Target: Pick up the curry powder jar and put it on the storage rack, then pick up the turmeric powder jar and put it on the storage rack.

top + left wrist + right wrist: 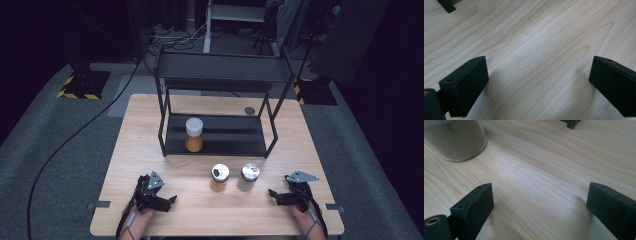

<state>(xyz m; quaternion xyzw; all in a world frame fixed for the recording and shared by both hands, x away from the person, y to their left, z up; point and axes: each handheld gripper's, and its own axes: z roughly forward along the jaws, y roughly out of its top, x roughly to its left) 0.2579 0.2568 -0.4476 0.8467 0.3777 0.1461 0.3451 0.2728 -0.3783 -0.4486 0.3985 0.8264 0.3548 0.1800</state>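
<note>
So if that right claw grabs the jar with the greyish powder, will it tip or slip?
The grey-powder jar looks clear and smooth-walled in the right gripper view, so it may be a bit slippery. It seems filled well up, so probably fairly heavy for its size. It stands upright on a flat base, so a low push should slide rather than tip it.

3 jars are counted in the high view: 1 white-capped jar of orange powder (194, 134) is stood on the lower shelf of the rack, and 2 more are stood on the table (150, 125) in front of it, 1 orange-filled jar (219, 177) and 1 grey-filled jar (249, 176). 1 black rack (220, 67) with 2 shelves is counted. 2 grippers are counted, the left gripper (167, 201) and the right gripper (273, 195), each with 2 fingers. 1 small dark disc (249, 110) is seen.
</note>
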